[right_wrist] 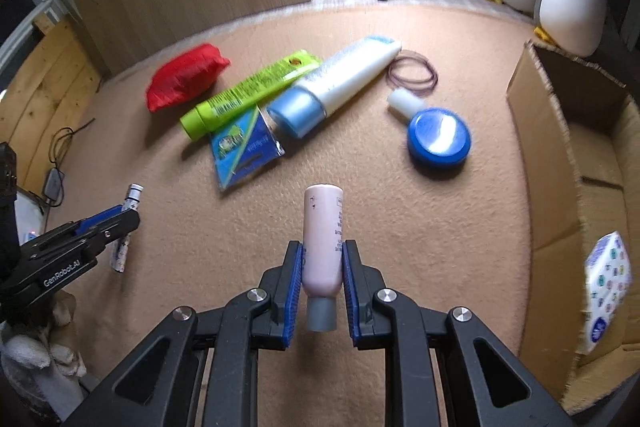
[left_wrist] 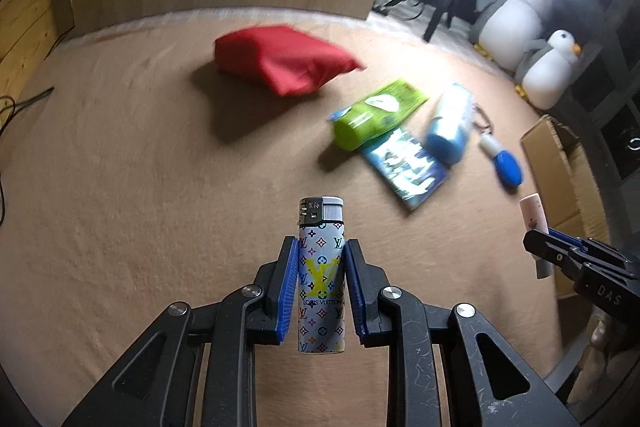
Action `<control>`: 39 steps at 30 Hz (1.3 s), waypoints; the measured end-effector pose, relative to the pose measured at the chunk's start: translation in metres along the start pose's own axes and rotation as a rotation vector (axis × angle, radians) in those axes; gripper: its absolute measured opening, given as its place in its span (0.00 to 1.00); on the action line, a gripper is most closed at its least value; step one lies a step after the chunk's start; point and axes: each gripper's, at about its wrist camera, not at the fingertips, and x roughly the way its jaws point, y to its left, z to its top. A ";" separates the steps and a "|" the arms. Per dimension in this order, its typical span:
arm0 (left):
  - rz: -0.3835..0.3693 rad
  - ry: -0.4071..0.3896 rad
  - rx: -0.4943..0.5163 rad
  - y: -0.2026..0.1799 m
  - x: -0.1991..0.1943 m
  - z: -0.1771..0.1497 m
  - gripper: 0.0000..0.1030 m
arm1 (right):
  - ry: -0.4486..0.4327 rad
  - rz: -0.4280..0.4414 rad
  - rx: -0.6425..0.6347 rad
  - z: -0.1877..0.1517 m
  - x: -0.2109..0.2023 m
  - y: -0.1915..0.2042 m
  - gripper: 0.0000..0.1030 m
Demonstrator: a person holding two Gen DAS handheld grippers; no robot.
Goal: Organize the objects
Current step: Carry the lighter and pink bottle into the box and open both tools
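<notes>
Two items are in hand, one already boxed, roughly seven left out on the carpet, so I'd judge this early in the job.

Open brown cardboard box (right_wrist: 560,163) at the right edge of the beige carpeted floor (right_wrist: 400,219) looks like the destination. It holds one white patterned tissue pack (right_wrist: 608,291) on its near side; the rest of its interior is only partly visible.

Left on the carpet, big to small:
- red fabric pouch (right_wrist: 184,77), far left
- white squeeze tube with light-blue cap (right_wrist: 340,83), far centre
- lime-green tube (right_wrist: 248,91), touching the white tube's left side
- blue foil sachet (right_wrist: 244,151), partly under both tubes
- round blue tin with a shiny lid (right_wrist: 438,139), right of the pile
- small white cylinder (right_wrist: 404,103), touching the tin's far side
- thin purple elastic loops (right_wrist: 412,71), beside the white tube's far end

Left tool (left_wrist: 322,251) is clamped on a white lighter with multicolour monogram print (left_wrist: 321,279), held clear of the carpet. Right tool (right_wrist: 322,251) is clamped on a pale pink plastic bottle with a grey cap (right_wrist: 323,243), cap toward the camera, also airborne.

Neither is over the box yet; both need dropping in, then the carpet items need clearing.
</notes>
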 end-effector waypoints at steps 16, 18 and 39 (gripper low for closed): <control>-0.203 -0.075 0.207 -0.165 -0.018 0.031 0.24 | -0.174 -0.067 0.081 -0.008 -0.103 -0.076 0.17; -0.227 -0.072 0.242 -0.192 -0.014 0.031 0.24 | -0.184 -0.086 0.102 -0.012 -0.109 -0.092 0.17; -0.285 -0.011 0.394 -0.355 0.051 0.023 0.24 | -0.172 -0.137 0.236 -0.045 -0.117 -0.205 0.17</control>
